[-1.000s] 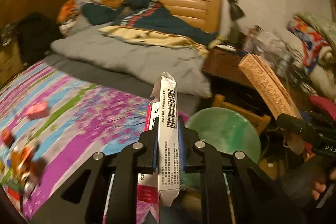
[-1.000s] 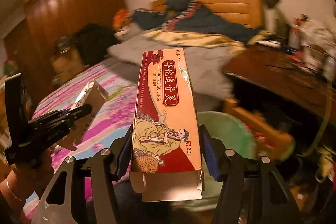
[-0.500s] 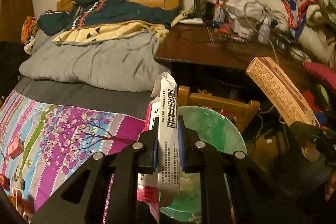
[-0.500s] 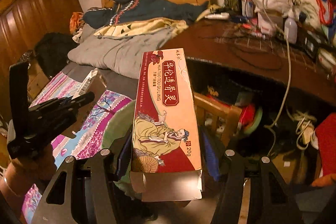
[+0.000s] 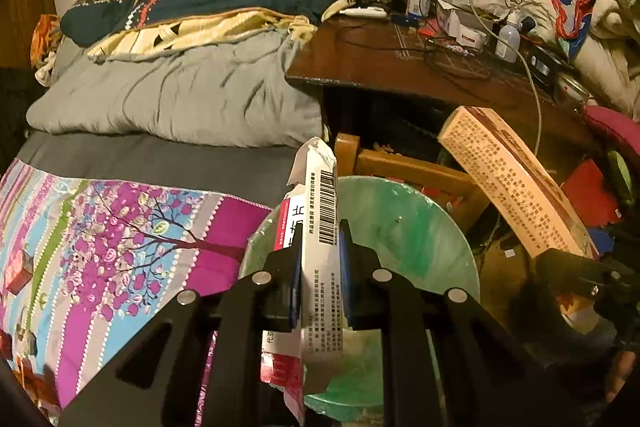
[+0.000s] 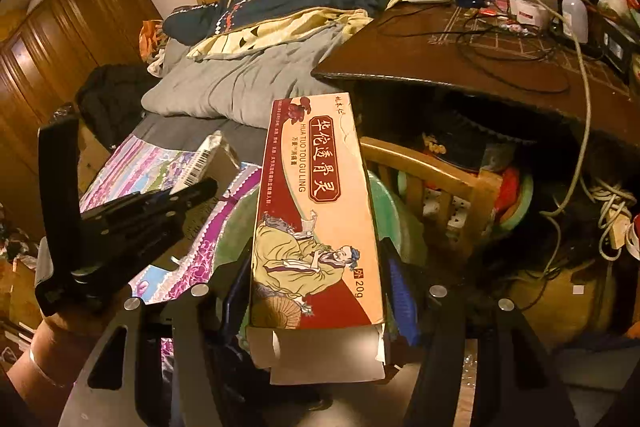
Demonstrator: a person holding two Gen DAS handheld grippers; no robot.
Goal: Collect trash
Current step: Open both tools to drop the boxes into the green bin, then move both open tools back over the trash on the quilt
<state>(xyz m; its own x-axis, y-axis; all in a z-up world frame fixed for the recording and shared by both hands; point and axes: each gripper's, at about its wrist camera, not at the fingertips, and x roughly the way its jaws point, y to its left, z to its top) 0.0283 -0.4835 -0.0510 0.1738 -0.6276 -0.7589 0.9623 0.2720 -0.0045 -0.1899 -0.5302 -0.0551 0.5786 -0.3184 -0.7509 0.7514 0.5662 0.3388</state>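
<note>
My left gripper (image 5: 320, 247) clamps a flattened white carton with a barcode (image 5: 320, 195), and its jaws are opening slightly with the carton still pinched between the pads. It hangs over the near rim of a bin with a green liner (image 5: 408, 227). My right gripper (image 6: 316, 267) is shut on a long red-and-tan medicine box (image 6: 316, 187), held lengthwise. That box (image 5: 512, 187) shows to the right of the bin in the left wrist view. In the right wrist view the bin (image 6: 392, 211) peeks out behind the box, and the left gripper (image 6: 192, 191) is at the left.
The bed with a floral sheet (image 5: 100, 227) and a grey duvet (image 5: 180, 99) lies left of the bin. A wooden chair frame (image 5: 400, 167) stands just behind it. Above, a dark desk (image 6: 440, 59) carries cables, bottles and a lamp. Clutter fills the floor at right.
Both views have swung from the bed toward the desk and bin while the grippers sank. The bin now sits larger under the left gripper. Both boxes stay gripped.
</note>
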